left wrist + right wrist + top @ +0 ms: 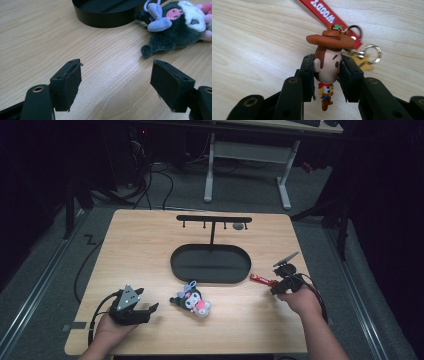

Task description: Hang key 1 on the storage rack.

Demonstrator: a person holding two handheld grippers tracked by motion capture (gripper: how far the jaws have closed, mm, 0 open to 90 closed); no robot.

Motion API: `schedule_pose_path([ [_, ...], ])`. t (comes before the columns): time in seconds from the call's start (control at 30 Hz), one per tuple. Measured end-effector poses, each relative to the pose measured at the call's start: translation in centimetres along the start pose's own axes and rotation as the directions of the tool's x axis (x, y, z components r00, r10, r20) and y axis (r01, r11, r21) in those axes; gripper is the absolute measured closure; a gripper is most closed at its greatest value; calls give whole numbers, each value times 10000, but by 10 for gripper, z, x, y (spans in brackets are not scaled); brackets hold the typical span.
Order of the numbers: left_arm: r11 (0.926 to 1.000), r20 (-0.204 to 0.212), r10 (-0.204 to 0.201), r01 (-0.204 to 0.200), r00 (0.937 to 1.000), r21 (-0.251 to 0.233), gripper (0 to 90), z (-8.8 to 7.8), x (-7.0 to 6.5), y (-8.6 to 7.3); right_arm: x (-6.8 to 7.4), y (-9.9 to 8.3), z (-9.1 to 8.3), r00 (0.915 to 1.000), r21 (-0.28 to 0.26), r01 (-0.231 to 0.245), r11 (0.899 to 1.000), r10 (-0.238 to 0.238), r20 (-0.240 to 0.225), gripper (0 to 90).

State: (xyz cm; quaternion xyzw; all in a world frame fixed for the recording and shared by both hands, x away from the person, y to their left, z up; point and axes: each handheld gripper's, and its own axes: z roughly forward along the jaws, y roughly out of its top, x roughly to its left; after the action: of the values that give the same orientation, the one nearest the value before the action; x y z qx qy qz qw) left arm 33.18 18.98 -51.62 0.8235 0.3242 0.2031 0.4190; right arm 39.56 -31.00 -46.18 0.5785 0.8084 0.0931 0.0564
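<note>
Right gripper view puts the cowboy keychain figure (327,67) dead centre; the right gripper (327,75) is clamped on its head, one pad on each cheek, with the little body dangling below and the hat sticking out above; the red strap (329,17) runs off to the upper middle of the frame, and the key rings (372,52) plus a yellow star charm sit at the right, all apparently lying loose on the wood

High view shows that gripper (272,282) at the right middle of the frame, near the table's (150,245) edge, the strap (257,279) poking out to its left; the black hanger stand with its oval tray (211,263) sits in the centre, its hook bar at the upper middle

For doing this step well, probably: the figure should be lifted slowly so the strap and rings trail free instead of swinging, and the squeeze kept on the head, since a round head could be popped out sideways; a ring would likely need to be presented to a hook, so the hang of it should be watched

Left gripper (150,312) is parked at the lower left, jaws spread wide with nothing between them, pointed at the plush toy (191,301); forearms come in from the bottom, both held low over the table
</note>
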Motion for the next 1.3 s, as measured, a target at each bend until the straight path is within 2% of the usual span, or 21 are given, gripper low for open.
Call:
schedule_pose_path([
  [0.1, 10000, 64, 80, -80, 9999, 25, 250, 0, 0, 0, 5, -1, -6, 9997, 136, 176, 9998, -173, -187, 667],
  [0.23, 10000, 113, 89, -89, 9999, -6, 251, 2, -1, 1, 9, -2, -16, 9994, 273, 277, 9992, -272, -203, 667],
  [0.4, 9997, 139, 251, -252, 9996, 78, 251, 4, -3, 1, 10, -2, -32, 9996, 232, 203, 9995, -199, -201, 667],
  [0.6, 9997, 159, 233, -234, 9996, 81, 251, 4, -4, 1, 13, 1, -53, 9991, 156, 187, 9997, -181, -381, 668],
  [0.83, 9997, 176, 252, -253, 9995, 76, 251, 3, -4, 1, 24, 8, -76, 9967, 120, 456, 9989, -447, -671, 668],
  [1.17, 9993, 222, 333, -336, 9992, 163, 250, 2, -4, 0, 42, 21, -112, 9938, -150, 865, 9961, -874, -689, 667],
  [1.3, 9996, 240, 272, -272, 9993, 17, 251, 3, -4, 2, 49, 24, -123, 9922, -202, 1034, 9944, -1046, -675, 667],
])
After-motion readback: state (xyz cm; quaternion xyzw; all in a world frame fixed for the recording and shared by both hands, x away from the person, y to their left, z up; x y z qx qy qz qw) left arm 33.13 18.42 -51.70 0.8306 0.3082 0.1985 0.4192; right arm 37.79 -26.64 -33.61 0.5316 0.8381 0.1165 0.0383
